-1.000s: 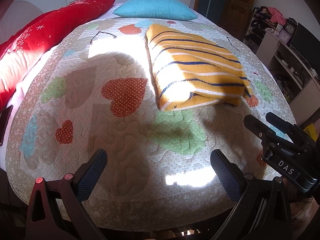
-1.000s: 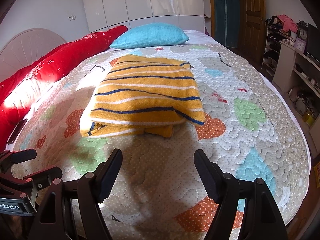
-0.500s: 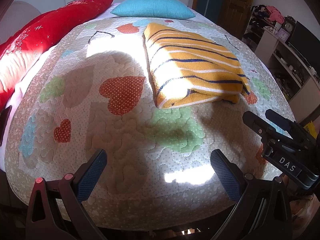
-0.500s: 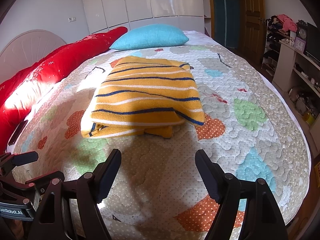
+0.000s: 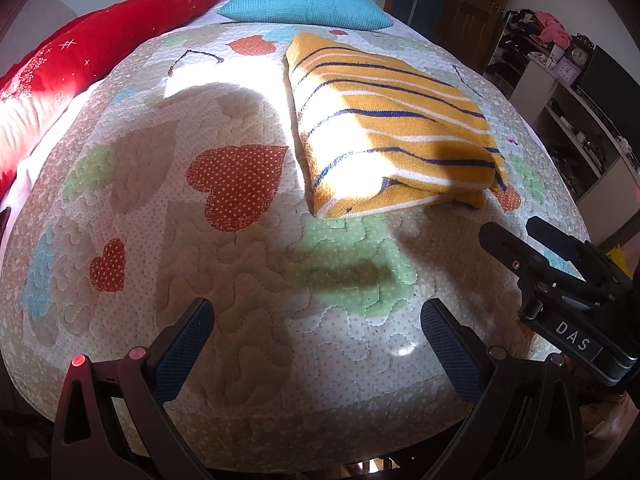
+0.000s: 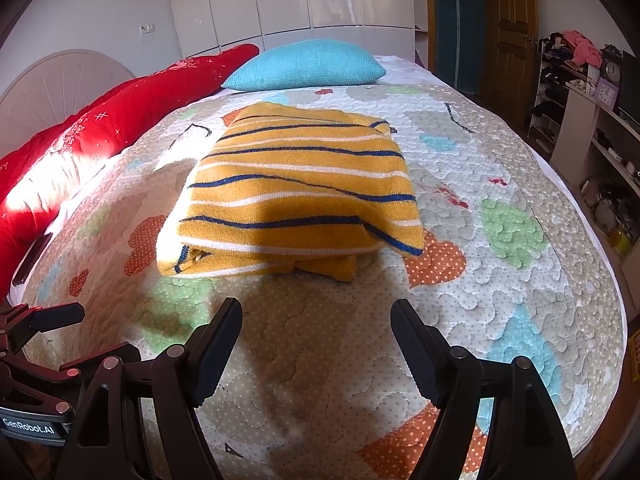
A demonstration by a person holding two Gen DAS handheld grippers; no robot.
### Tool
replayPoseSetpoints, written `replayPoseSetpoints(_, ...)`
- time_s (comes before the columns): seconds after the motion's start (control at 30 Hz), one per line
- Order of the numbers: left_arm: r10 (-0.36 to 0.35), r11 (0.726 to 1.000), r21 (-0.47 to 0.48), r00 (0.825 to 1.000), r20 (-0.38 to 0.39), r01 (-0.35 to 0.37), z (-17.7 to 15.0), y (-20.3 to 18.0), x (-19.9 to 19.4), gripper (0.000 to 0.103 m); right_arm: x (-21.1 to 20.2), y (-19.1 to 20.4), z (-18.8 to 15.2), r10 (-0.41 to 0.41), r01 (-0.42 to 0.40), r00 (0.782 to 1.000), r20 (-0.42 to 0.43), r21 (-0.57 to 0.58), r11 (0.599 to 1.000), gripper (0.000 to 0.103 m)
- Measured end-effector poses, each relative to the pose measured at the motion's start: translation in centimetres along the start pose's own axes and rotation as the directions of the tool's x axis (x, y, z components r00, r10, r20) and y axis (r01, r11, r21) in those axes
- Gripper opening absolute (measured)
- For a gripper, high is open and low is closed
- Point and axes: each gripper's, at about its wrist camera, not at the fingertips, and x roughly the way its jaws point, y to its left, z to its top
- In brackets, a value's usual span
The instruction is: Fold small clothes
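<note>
Yellow knit garment with blue and white stripes point(image 6: 296, 192) sits folded mid-bed on the heart-print quilt point(image 6: 500, 280). Left gripper point(image 5: 316, 344) and right gripper point(image 6: 316, 344) both wide open, empty, hovering short of it. Looks nearly done; tuck the loose lower layer squarely. Turquoise pillow point(image 6: 308, 66), red bolster point(image 5: 92, 52) well clear.

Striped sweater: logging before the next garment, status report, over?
Left claw open, empty; right claw open, empty. Striped sweater lies folded on quilt, untouched by either claw. Nothing between claws and sweater.
</note>
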Motion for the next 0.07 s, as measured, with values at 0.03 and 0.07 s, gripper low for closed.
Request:
replayPoseSetpoints(0.03, -0.001, 1.000, 0.000, 1.000, 0.002, 0.001, 0.10, -0.03, 0.06, 0.103, 0.10, 0.06, 0.09, 0.001, -0.001, 1.000, -0.001, -0.002, 1.000, 0.081)
replayPoseSetpoints(0.07, 0.000, 1.000, -0.002, 1.000, 0.003, 0.000, 0.20, -0.03, 0.13, 0.103, 0.16, 0.12, 0.16, 0.001, -0.001, 1.000, -0.003, -0.004, 1.000, 0.081)
